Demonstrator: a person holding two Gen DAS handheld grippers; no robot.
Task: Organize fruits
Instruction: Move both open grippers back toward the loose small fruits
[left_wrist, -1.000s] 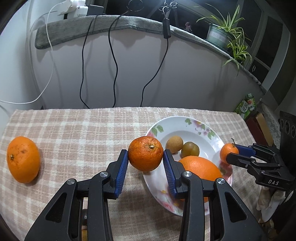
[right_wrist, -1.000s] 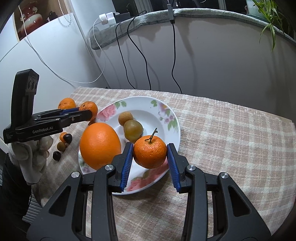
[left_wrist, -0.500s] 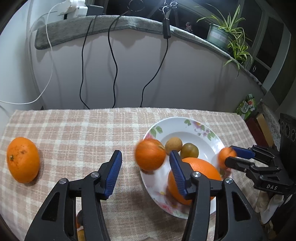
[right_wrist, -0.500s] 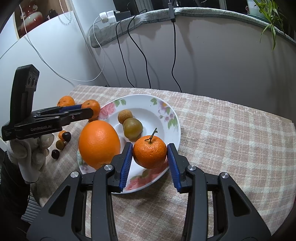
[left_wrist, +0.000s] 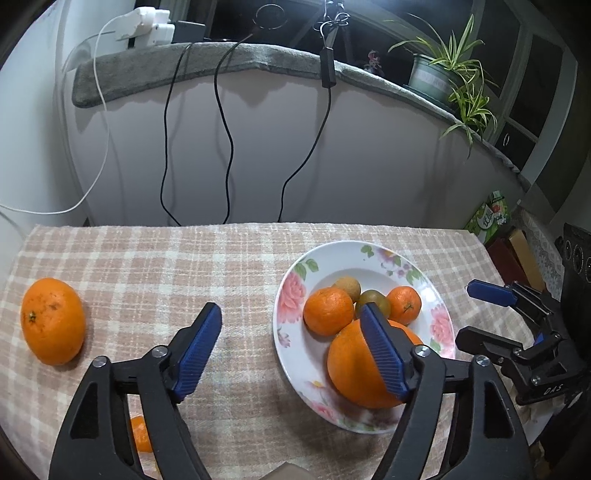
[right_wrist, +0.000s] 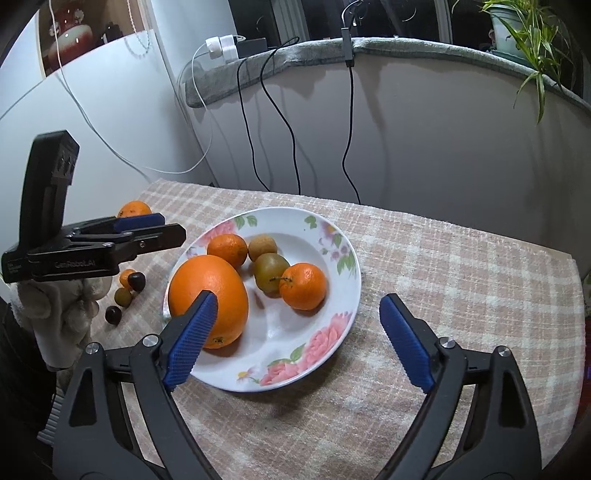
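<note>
Both grippers, left (left_wrist: 291, 347) and right (right_wrist: 297, 338), just released mandarins onto the plate (right_wrist: 347, 273), fingers spread empty; next, the left-side orange (left_wrist: 51, 321).

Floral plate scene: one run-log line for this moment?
left gripper: open, just released | right gripper: open, just released | white floral plate: large orange, two small tangerines, two small brownish fruits | big orange: on checked cloth

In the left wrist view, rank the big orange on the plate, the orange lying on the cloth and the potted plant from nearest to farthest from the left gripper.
From the left gripper:
1. Big orange, on the plate's near side, partly behind the right-hand finger.
2. Orange on the cloth, alone toward the left edge of the table.
3. Potted plant, up on the ledge at the far right.
</note>
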